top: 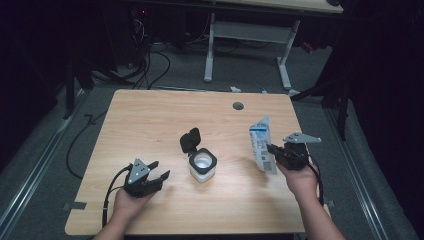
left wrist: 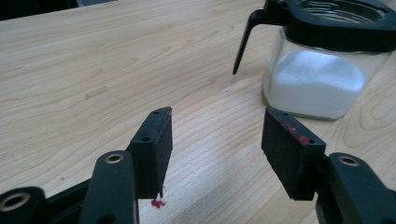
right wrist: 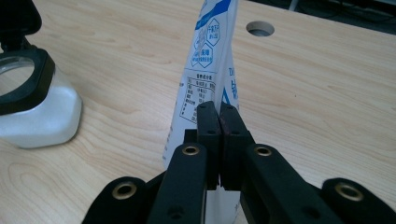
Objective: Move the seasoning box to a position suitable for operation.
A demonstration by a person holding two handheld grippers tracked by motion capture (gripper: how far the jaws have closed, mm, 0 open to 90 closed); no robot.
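Note:
A white and blue packet (top: 262, 145) stands upright at the table's right side, and my right gripper (top: 271, 148) is shut on its edge. In the right gripper view the jaws (right wrist: 219, 112) press together on the packet (right wrist: 210, 60), which rises above them. A clear jar (top: 202, 167) of white powder sits mid-table with its black flip lid (top: 190, 140) standing open. My left gripper (top: 160, 170) rests open at the front left, a little left of the jar. Its pads (left wrist: 152, 149) stand apart with nothing between them, and the jar (left wrist: 317, 79) is just beyond the right one.
The wooden table (top: 150, 115) has a round cable hole (top: 238, 106) near its far edge. Behind it on the grey floor are cables and the white legs of another desk (top: 250, 35).

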